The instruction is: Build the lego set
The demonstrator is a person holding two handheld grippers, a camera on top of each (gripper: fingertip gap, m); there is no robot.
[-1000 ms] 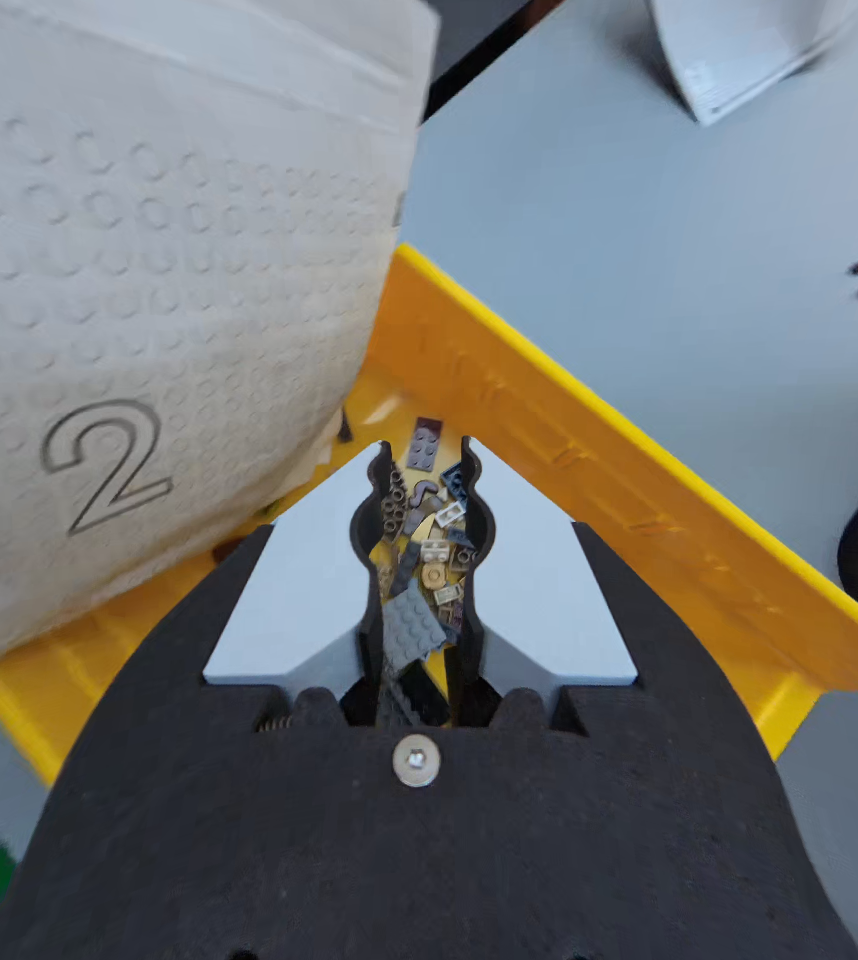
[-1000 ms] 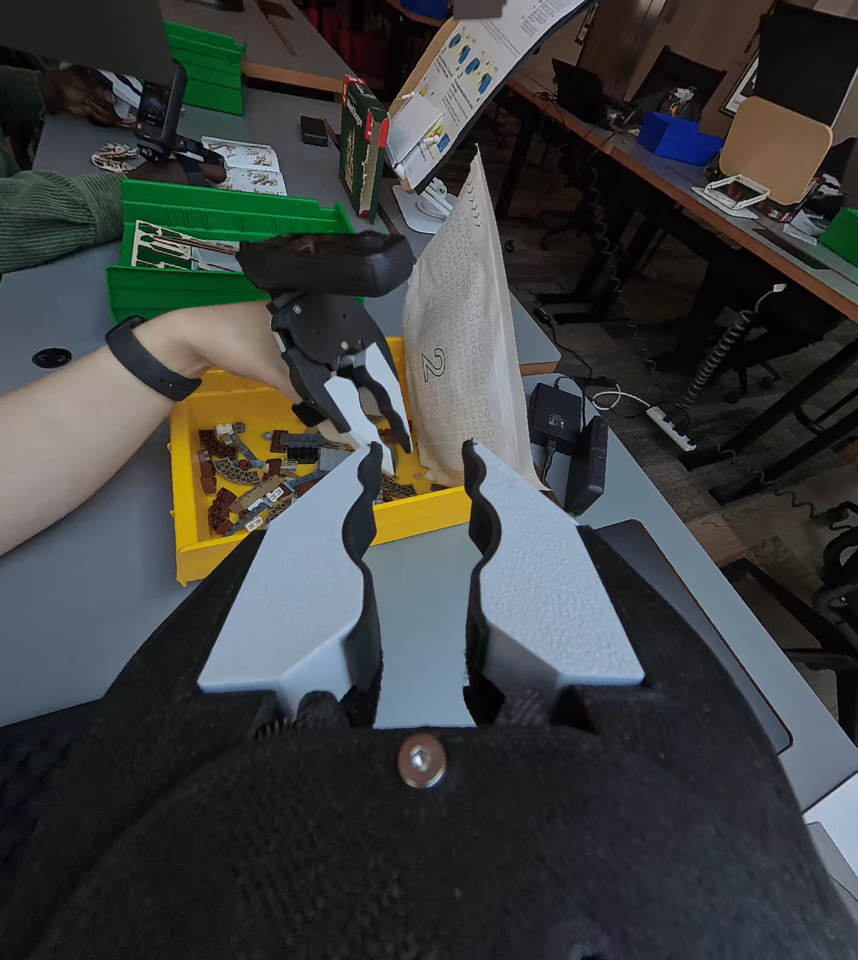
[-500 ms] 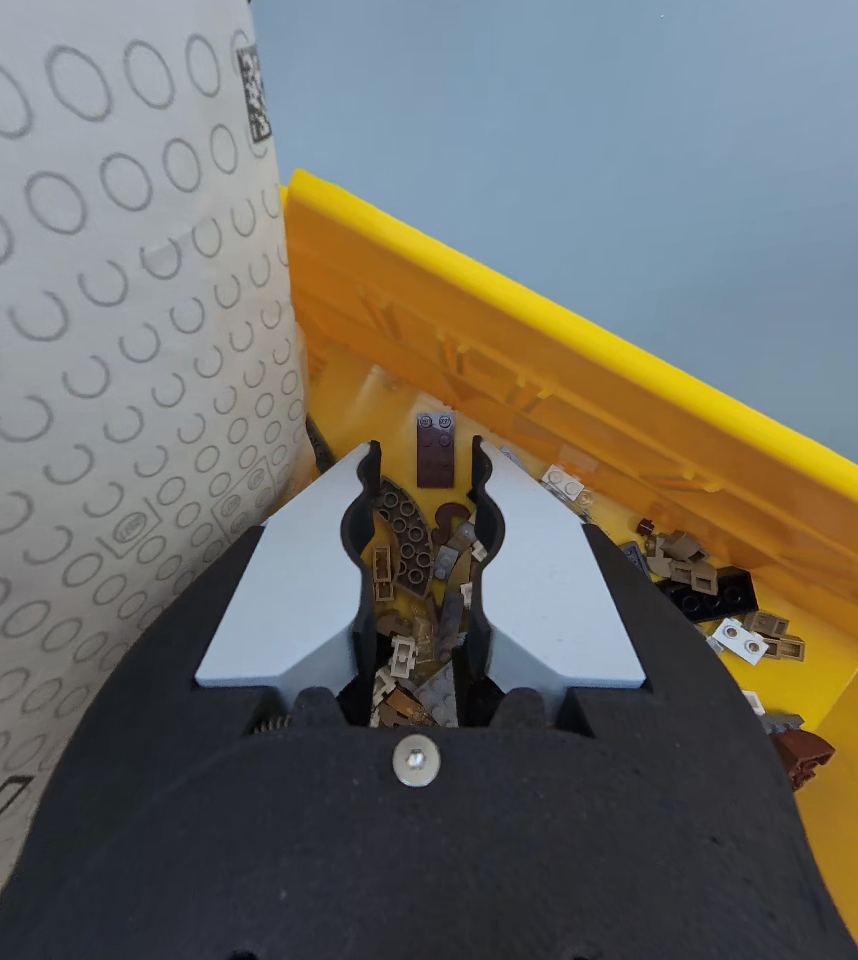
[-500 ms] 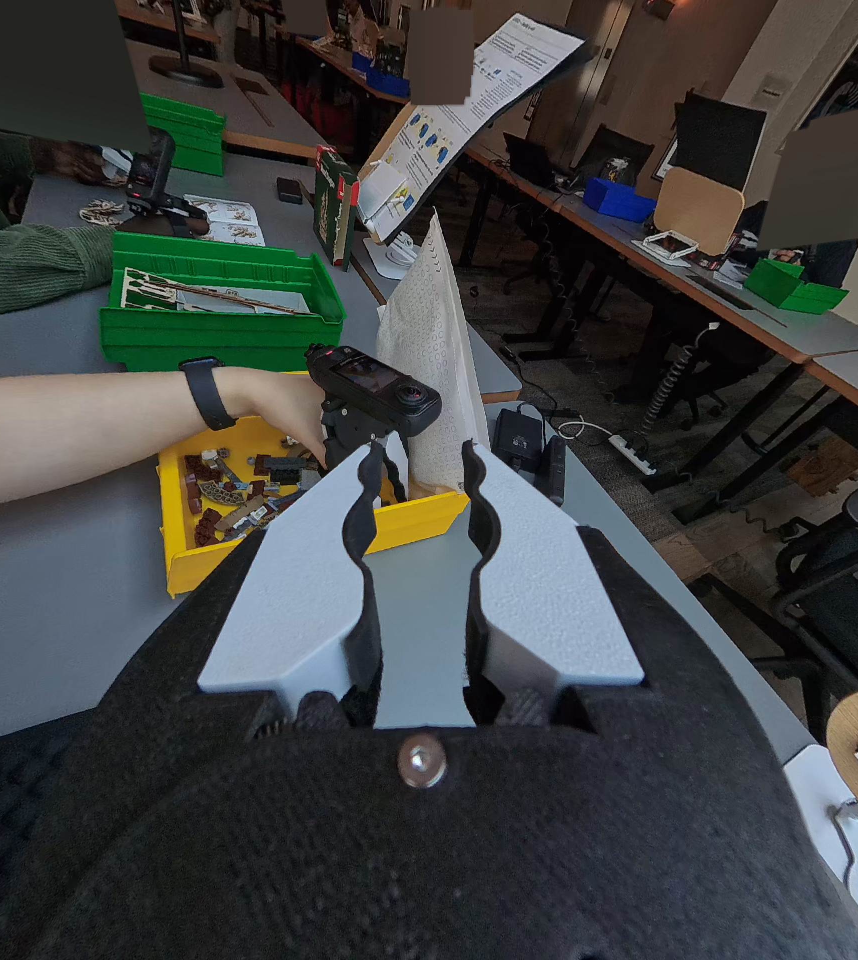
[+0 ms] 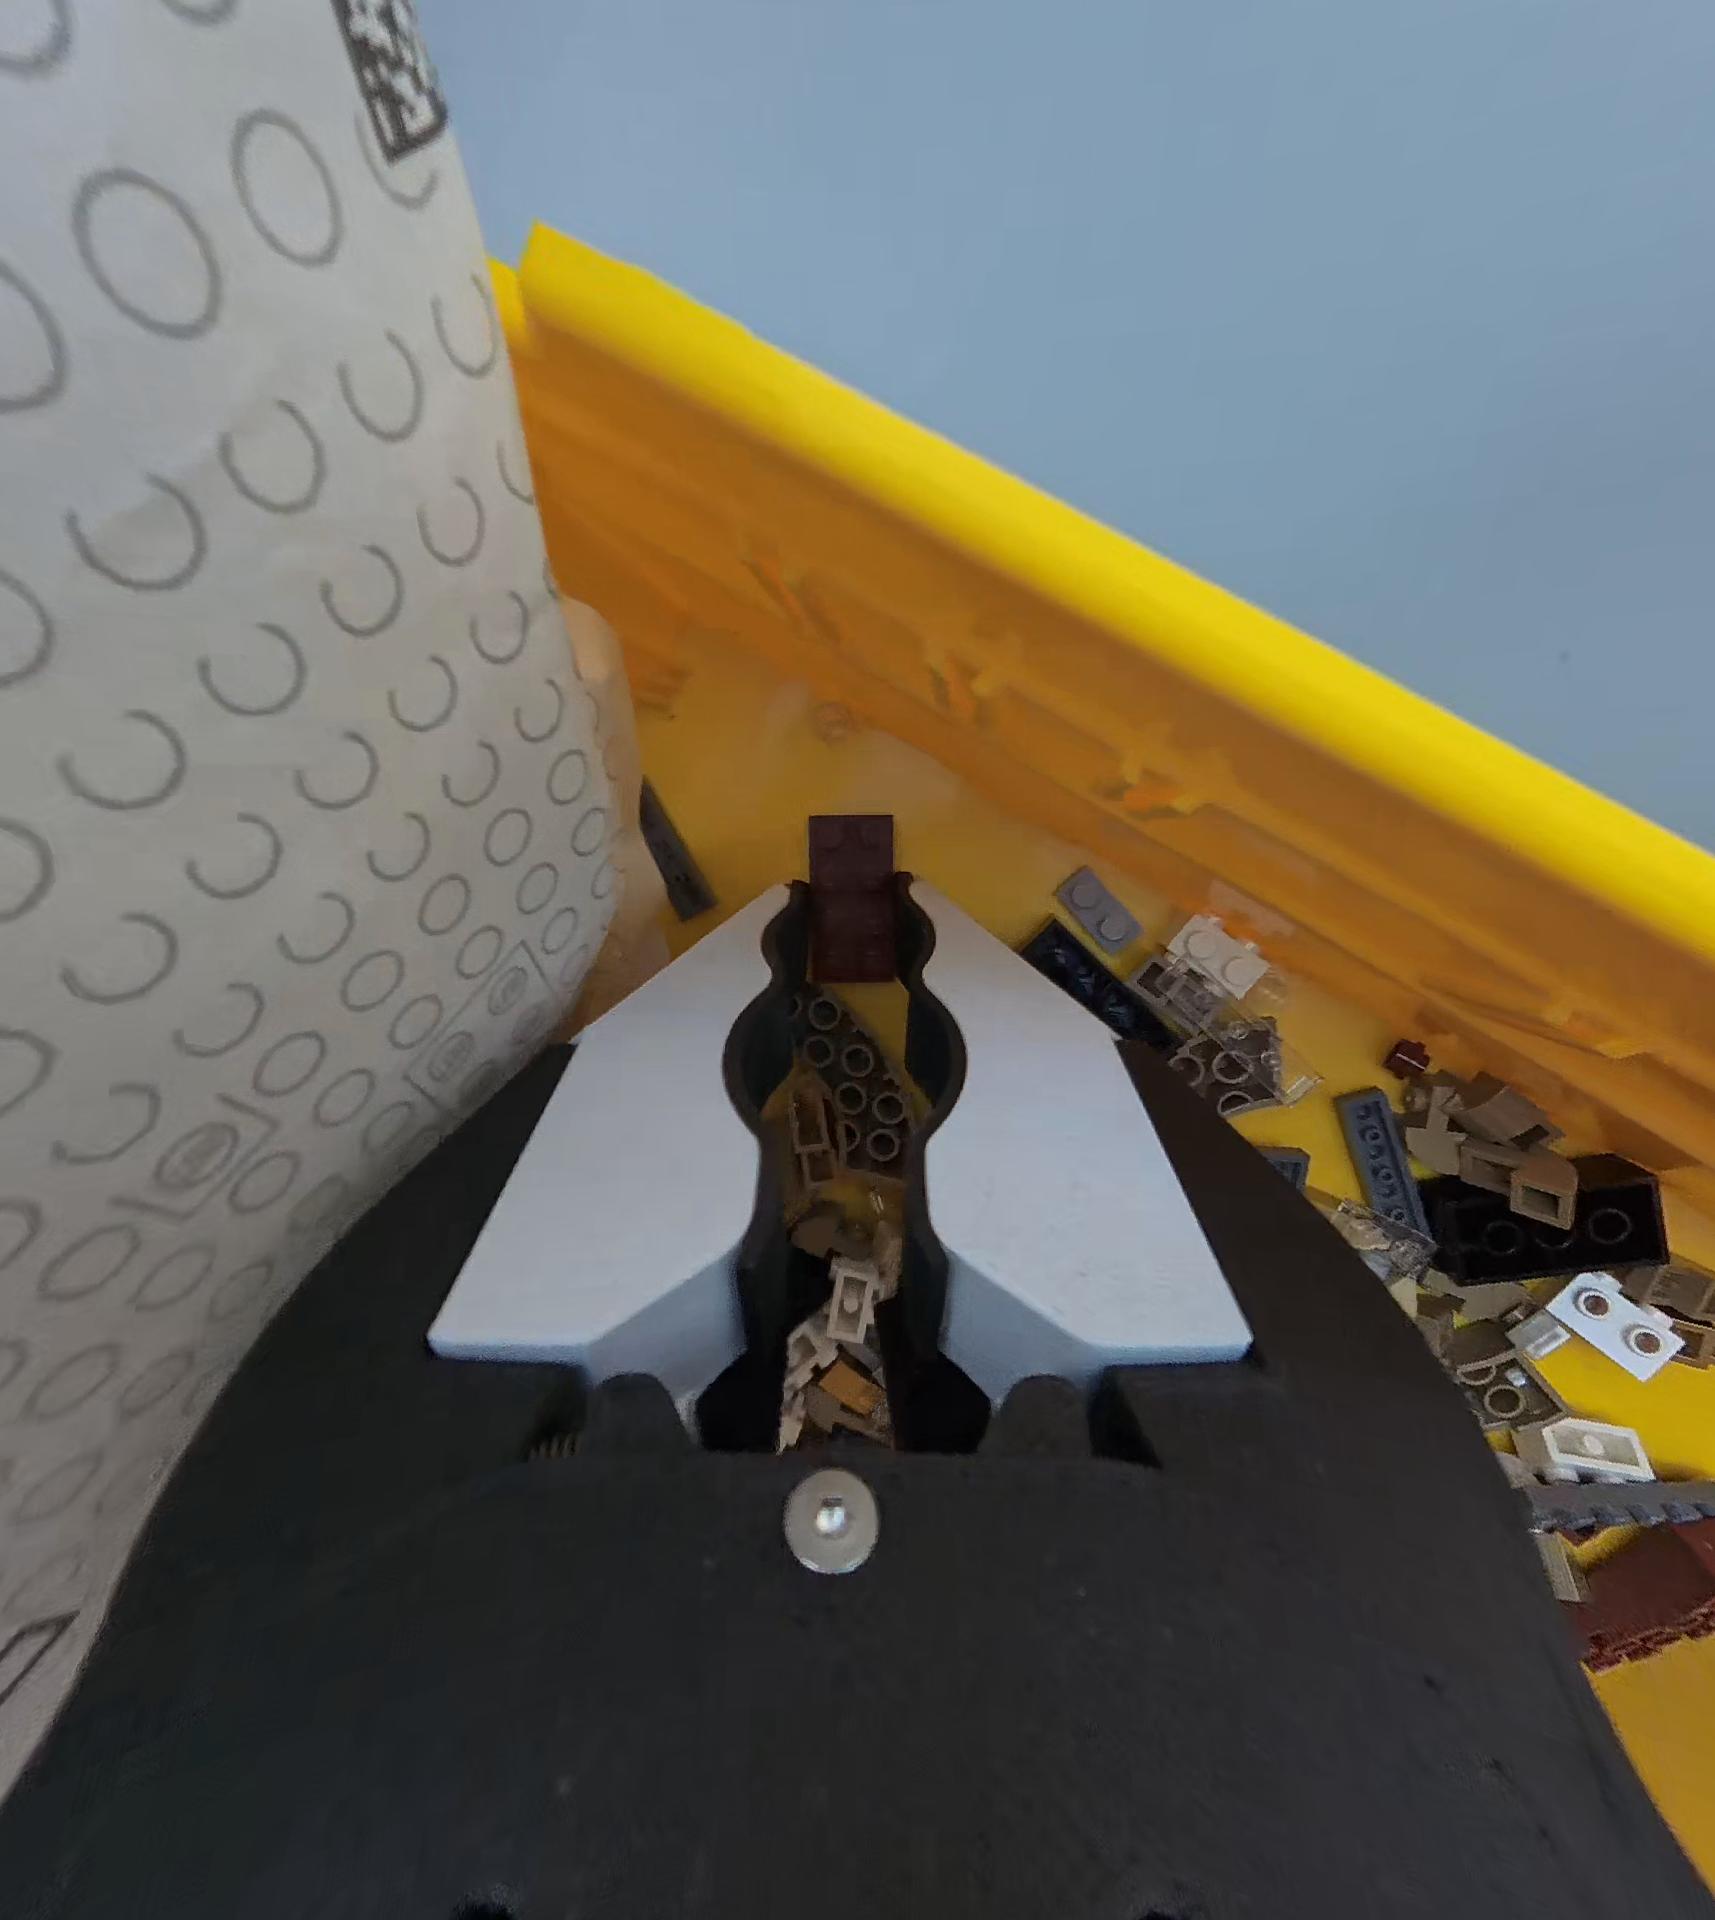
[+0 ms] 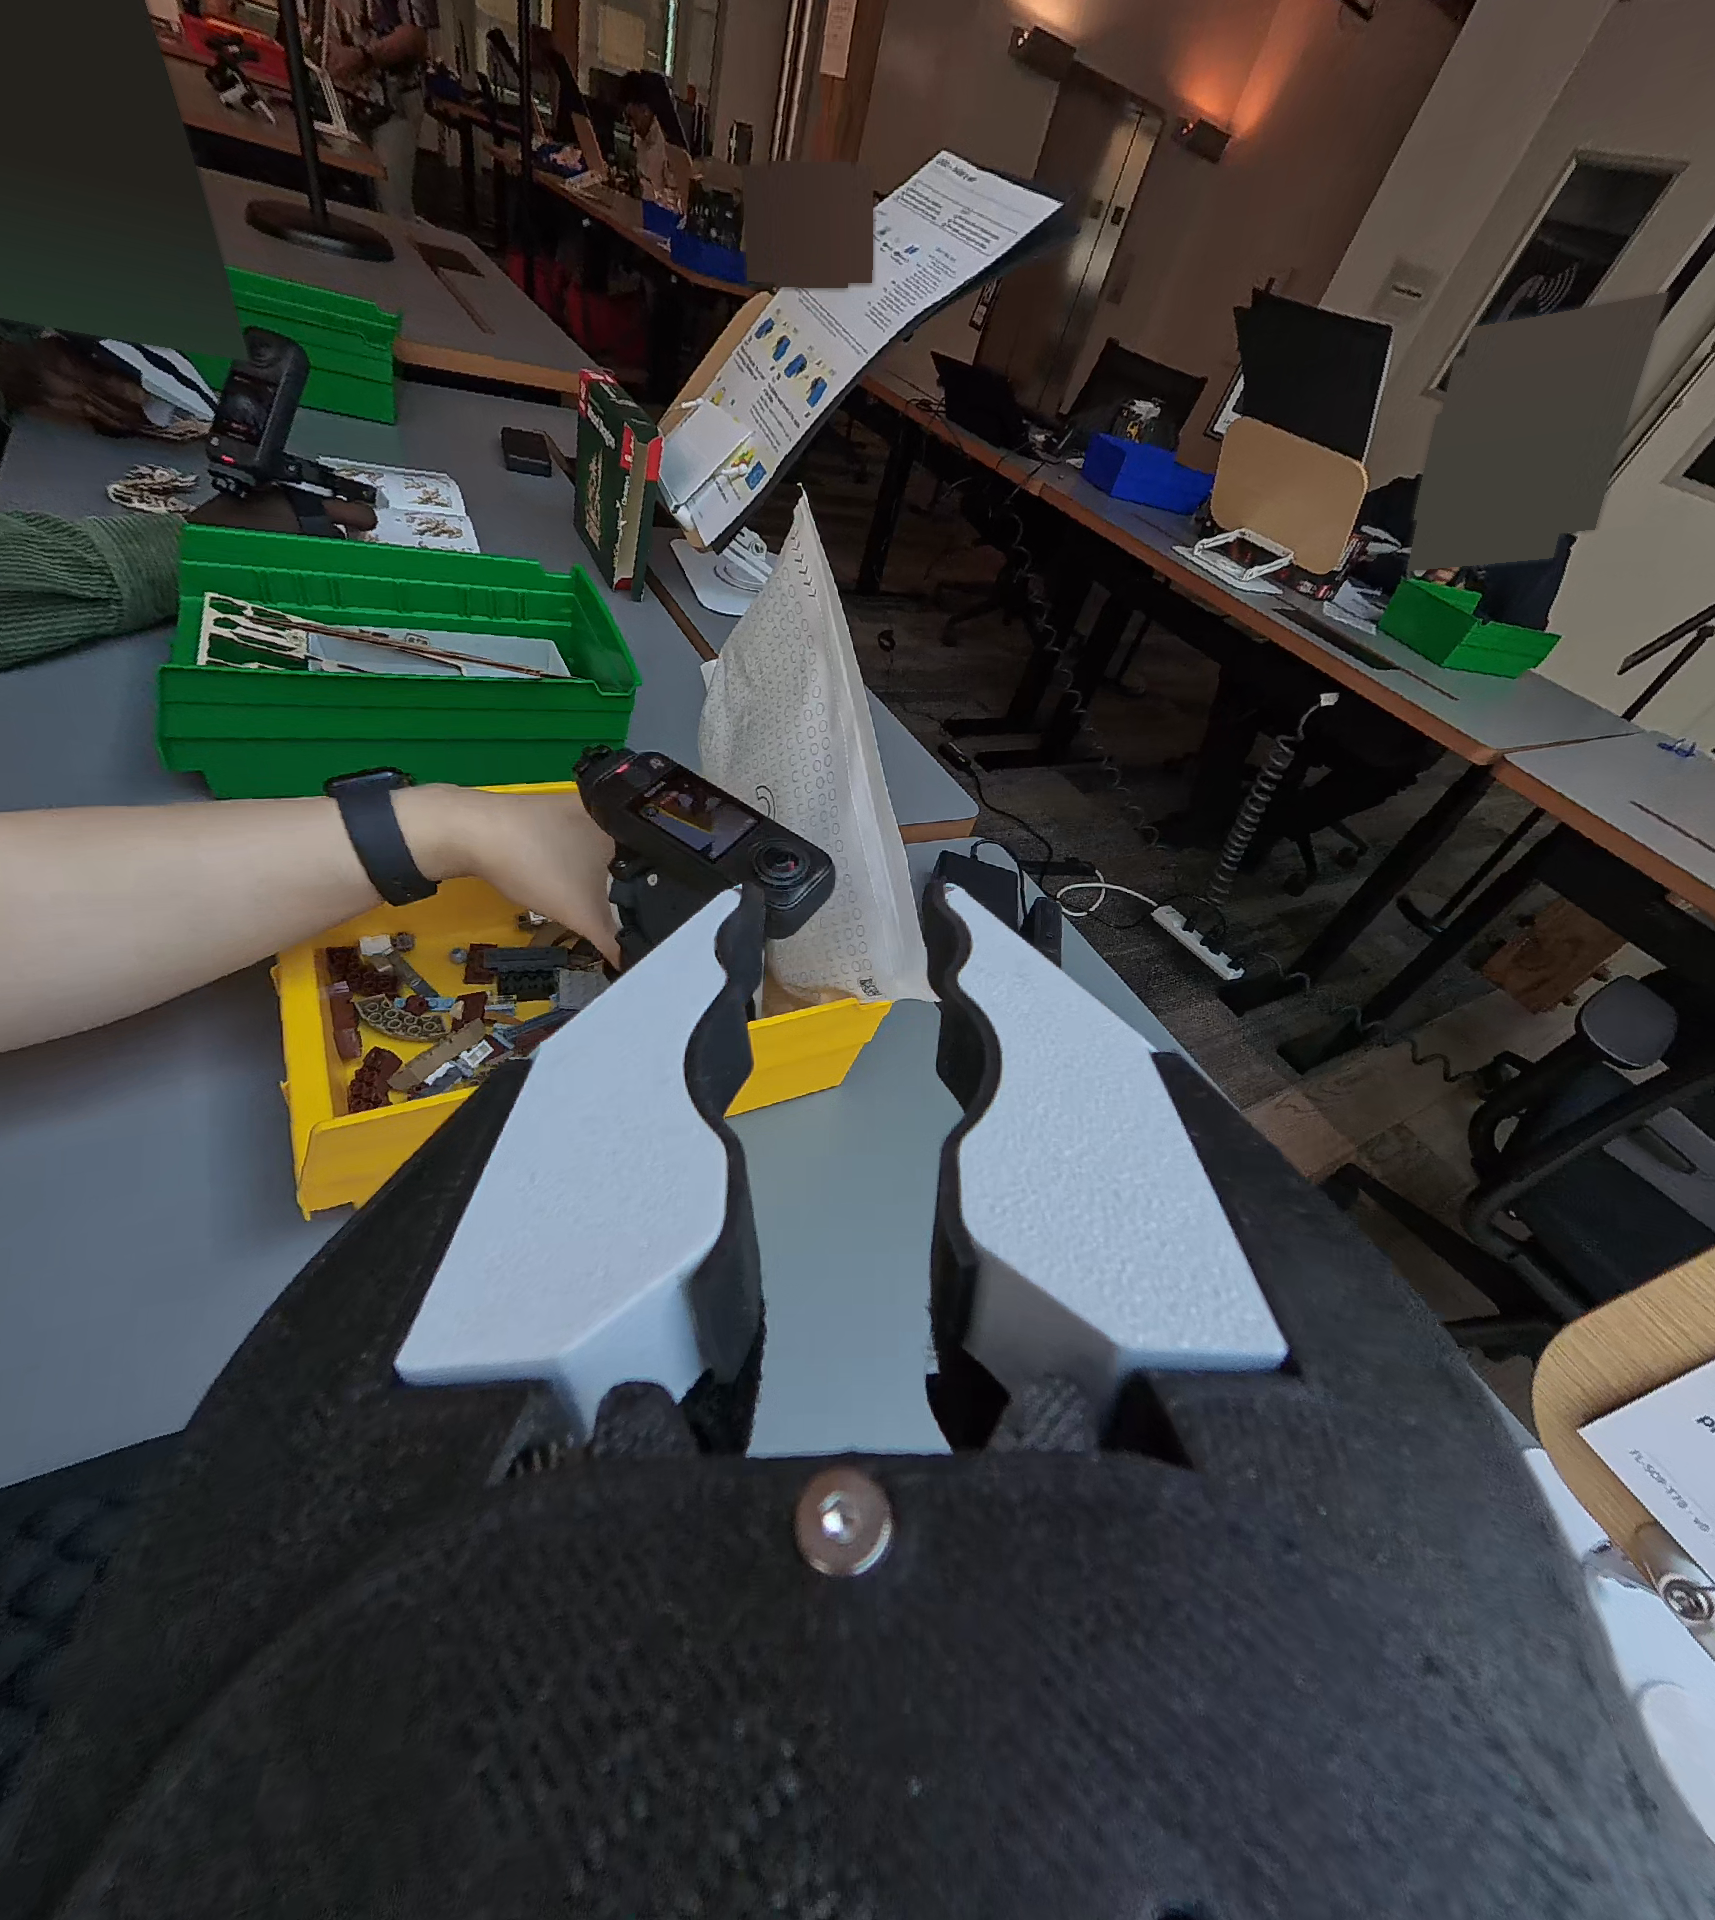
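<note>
Left wrist view: left claw [image 5: 851, 902] around dark brown plate [image 5: 850, 896].

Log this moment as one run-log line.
left tongs: in yellow bin, tips at dark brown plate, grip unclear | right tongs: open, empty, above table | paper bag: standing in bin

Black hand-held gripper [image 5: 850, 902], grey fingers [image 5: 624, 1164]

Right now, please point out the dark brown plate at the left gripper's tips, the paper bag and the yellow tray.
dark brown plate [image 5: 850, 914], left wrist view, studded top.
paper bag [image 5: 209, 727], left wrist view, printed side.
yellow tray [image 5: 1196, 582], left wrist view, far wall.
</note>
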